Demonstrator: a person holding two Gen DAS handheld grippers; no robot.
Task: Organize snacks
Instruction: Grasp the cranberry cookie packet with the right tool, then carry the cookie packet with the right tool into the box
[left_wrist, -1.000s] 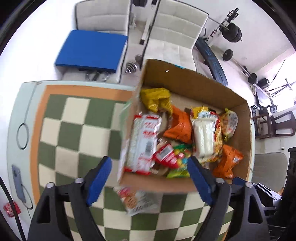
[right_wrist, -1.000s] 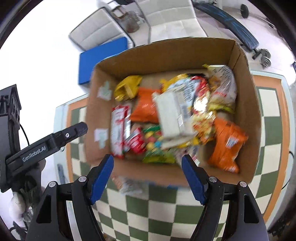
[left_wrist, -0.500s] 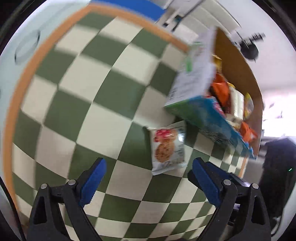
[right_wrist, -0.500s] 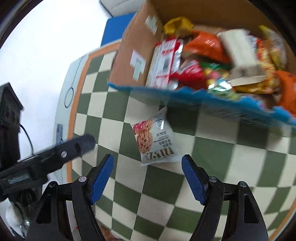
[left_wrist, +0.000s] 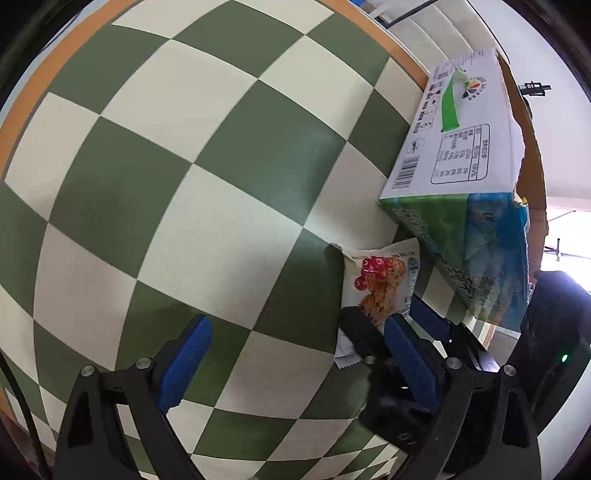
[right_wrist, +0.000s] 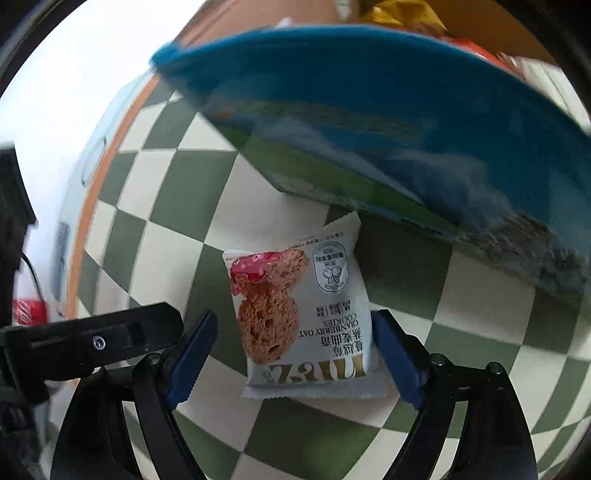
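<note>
While the checkered table (right_wrist: 177, 229) carries the snack box (right_wrist: 369, 122) toward its far edge, cookie packet (right_wrist: 299, 317) lying loose just beside it, straddled by opening right gripper (right_wrist: 291, 350), left gripper (left_wrist: 295, 354) empty, agape; pickup step, next: close on packet.

We are looking at a tablecloth (left_wrist: 184, 184) showing a checkerboard of dark green and cream squares, with an orange band running along its edge. The cookie packet (right_wrist: 303, 314) is showing pale grey-white, with brown cookies, red cranberries and dark lettering printed on it. The cardboard box (left_wrist: 458, 147) is showing a white side with a bright green stripe, black print and a barcode, while its adjoining face is carrying green and blue artwork under a brown cardboard rim. Both grippers are wearing blue pads (right_wrist: 395, 354) on black frames.
</note>
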